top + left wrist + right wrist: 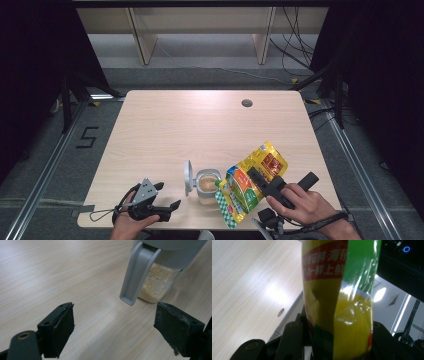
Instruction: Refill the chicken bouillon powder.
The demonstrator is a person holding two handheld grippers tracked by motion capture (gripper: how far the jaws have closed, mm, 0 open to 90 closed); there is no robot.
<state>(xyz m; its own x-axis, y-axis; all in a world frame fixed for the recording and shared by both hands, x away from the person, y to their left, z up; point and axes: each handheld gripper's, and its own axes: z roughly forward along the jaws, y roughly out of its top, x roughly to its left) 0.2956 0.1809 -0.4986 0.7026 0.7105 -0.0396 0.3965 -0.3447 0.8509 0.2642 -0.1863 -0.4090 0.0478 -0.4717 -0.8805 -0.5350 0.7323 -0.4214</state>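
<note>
Wood table (165, 130) w/ cable hole (246, 103); shelf unit (200, 25), loose cables (295, 50), floor mark "5" (88, 136).

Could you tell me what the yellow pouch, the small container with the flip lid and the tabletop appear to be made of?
Pouch: likely glossy plastic or foil laminate; it creases and throws bright glints in the right gripper view.
Container: clear body, probably plastic, since the beige granules show through it; the grey lid looks like matte moulded plastic.
Table: pale wood-grain surface, possibly laminate, with a soft sheen.
</note>
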